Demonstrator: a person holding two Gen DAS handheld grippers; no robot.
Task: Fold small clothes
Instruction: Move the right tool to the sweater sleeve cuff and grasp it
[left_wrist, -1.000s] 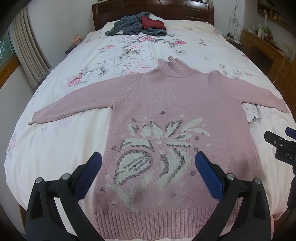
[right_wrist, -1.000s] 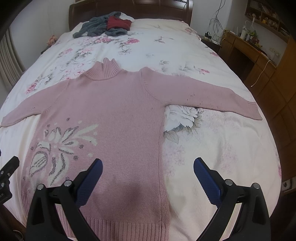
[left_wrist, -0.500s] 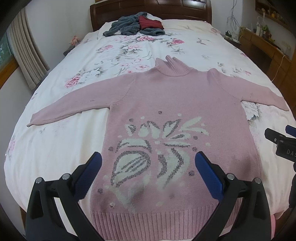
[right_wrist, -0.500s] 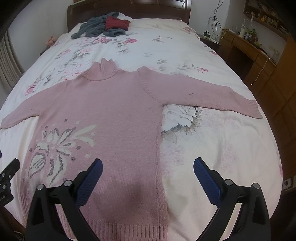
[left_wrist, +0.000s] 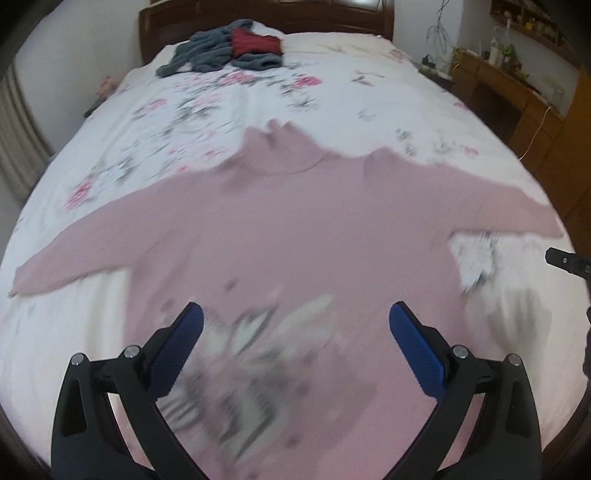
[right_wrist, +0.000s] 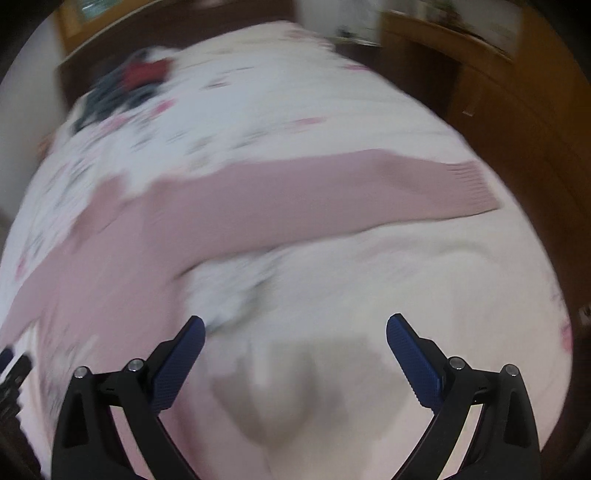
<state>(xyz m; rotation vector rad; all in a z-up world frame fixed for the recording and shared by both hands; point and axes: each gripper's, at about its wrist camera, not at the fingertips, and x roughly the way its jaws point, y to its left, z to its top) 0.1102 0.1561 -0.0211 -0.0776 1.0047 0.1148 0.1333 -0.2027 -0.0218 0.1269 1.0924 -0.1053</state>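
Both views have swung since half a second ago, the right one toward the sweater's right sleeve. On the bed (left_wrist: 332, 85), the pink sweater (left_wrist: 314, 229) lies flat, sleeves spread wide, seemingly laid out ready for folding. Its right sleeve (right_wrist: 351, 184) reaches across the sheet. Far off sits a clothes pile (left_wrist: 229, 51). The left tool (left_wrist: 295, 325) and right tool (right_wrist: 295, 332) both stand apart, holding nothing.
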